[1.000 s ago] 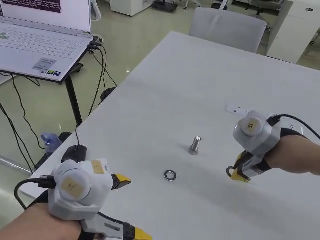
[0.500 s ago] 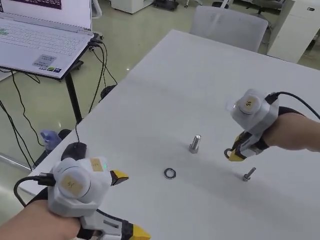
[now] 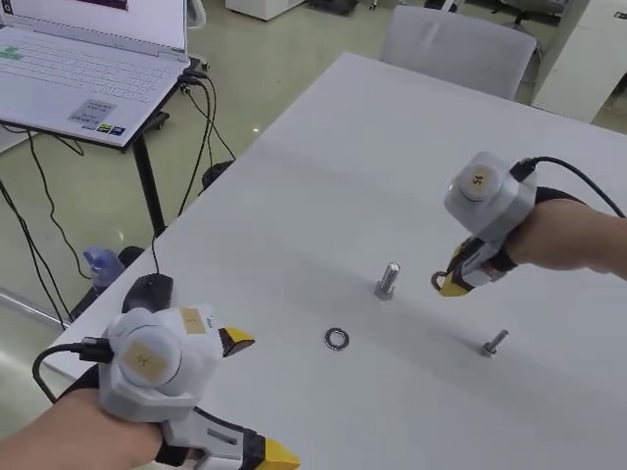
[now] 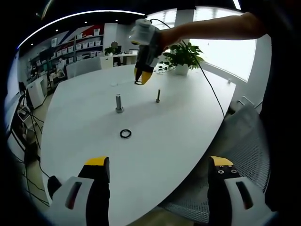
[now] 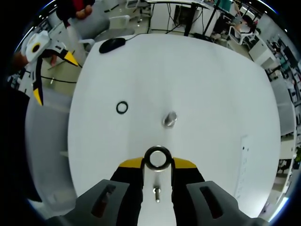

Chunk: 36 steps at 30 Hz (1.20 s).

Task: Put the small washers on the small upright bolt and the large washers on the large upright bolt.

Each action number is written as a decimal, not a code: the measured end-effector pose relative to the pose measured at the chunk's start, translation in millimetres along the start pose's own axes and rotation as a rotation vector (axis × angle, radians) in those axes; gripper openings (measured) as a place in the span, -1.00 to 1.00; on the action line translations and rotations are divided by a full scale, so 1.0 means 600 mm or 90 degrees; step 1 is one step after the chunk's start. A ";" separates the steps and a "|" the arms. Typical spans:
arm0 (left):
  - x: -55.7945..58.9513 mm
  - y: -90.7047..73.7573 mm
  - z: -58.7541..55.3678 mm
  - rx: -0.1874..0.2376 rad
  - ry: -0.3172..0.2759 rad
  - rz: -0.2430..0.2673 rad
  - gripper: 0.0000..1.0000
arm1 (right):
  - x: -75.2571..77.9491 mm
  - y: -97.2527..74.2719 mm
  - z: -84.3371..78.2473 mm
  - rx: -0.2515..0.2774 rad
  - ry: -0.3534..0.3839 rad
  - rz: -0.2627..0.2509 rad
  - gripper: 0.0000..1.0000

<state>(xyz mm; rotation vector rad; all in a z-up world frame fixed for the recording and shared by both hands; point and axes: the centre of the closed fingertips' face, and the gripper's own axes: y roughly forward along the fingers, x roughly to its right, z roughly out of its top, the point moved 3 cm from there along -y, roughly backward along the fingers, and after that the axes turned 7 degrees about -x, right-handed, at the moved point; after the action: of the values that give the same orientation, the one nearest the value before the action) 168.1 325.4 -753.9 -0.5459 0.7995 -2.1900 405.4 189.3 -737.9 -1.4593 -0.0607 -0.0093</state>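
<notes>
A large bolt point(image 3: 387, 281) stands upright mid-table; it also appears as the large bolt point(image 4: 119, 103) and, seen from above, the large bolt point(image 5: 170, 118). A small bolt point(image 3: 493, 343) point(image 4: 158, 95) stands to its right. One washer point(image 3: 337, 339) point(image 4: 125, 133) point(image 5: 122, 107) lies flat in front of the large bolt. My right gripper point(image 3: 456, 282) hovers just right of the large bolt, shut on a large washer point(image 5: 157, 157) point(image 3: 439, 281). My left gripper point(image 3: 257, 397) point(image 4: 158, 162) waits open and empty at the table's near-left corner.
A black mouse point(image 3: 147, 291) lies at the near-left table corner. Left of the table stands a laptop point(image 3: 78, 69) on a stand with hanging cables. A grey chair point(image 3: 456, 44) is at the far edge. The white table point(image 3: 333, 176) drops off along its left edge.
My right gripper has risen and moved left toward the large bolt, carrying the washer. This uncovered the small bolt. The left gripper has barely moved.
</notes>
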 end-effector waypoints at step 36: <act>-0.015 0.034 -0.001 -0.011 0.007 0.002 0.80 | 0.050 0.063 0.074 0.012 -0.018 0.013 -0.56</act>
<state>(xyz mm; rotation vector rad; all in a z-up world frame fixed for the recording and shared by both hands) 183.4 321.2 -769.1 -0.5402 0.8248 -2.1874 435.4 238.6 -769.2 -1.4414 -0.0694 0.0285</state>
